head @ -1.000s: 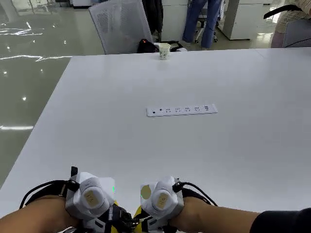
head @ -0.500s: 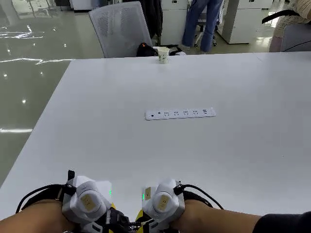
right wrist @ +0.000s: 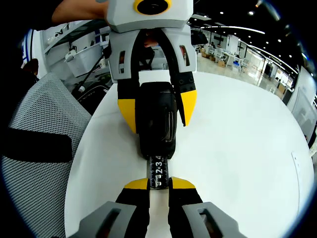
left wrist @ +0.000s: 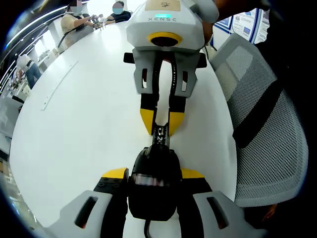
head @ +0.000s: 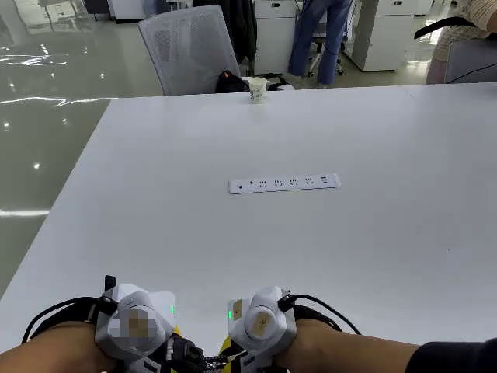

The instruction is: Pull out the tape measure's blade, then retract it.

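L gripper [left wrist: 153, 174] had its jaws closed round the black tape measure [right wrist: 156, 119], over the table [head: 326, 256] nr its near edge. R gripper [right wrist: 159, 184] jaws were pinched on the blade [right wrist: 158, 171], only a short length out. Risk: blade could slip from R jaws under spring tension & snap back, or the case could twist in L jaws if pulled off-axis.

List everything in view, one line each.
table: 1, white, under everything
power strip: 1, white, mid-table
paper cup: 1, pale, far edge
mesh chair: 2, grey, beyond far edge and at near edge
bystanders: several, one in blue jeans, behind far chair
tape measure: 1, black case, over near edge
blade: 1, black, white numerals, short stretch out
left tongs: 1, grey, yellow tips, shut on case
right tongs: 1, same, shut on blade
forearms: 2, right in dark sleeve, head view bottom
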Available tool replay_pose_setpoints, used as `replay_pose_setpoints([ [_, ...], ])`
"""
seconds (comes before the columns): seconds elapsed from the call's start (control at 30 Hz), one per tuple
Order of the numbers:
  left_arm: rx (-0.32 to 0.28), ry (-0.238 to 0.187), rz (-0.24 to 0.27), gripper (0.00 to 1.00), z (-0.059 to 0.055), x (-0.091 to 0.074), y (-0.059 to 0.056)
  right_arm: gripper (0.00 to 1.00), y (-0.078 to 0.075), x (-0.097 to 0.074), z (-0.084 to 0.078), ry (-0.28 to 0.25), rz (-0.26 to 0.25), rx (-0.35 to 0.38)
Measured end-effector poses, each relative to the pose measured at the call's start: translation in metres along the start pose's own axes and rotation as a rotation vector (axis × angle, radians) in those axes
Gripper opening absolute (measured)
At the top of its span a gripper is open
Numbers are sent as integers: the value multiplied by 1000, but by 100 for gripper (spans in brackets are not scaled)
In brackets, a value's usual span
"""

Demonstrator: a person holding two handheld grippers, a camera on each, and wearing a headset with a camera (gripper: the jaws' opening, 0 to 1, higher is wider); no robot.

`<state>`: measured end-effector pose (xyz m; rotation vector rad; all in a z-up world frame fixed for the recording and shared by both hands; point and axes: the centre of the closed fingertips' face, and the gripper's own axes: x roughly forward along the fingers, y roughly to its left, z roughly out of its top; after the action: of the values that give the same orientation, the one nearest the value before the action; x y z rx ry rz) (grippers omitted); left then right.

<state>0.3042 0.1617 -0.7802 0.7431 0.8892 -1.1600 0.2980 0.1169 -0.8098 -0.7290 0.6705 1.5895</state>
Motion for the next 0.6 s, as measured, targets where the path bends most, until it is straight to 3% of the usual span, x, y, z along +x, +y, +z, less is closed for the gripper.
replay_pose_setpoints([
  [0.6, -5, -3, 1, 33, 0, 0, 1, 10, -1, -10, -11, 12, -14, 6],
])
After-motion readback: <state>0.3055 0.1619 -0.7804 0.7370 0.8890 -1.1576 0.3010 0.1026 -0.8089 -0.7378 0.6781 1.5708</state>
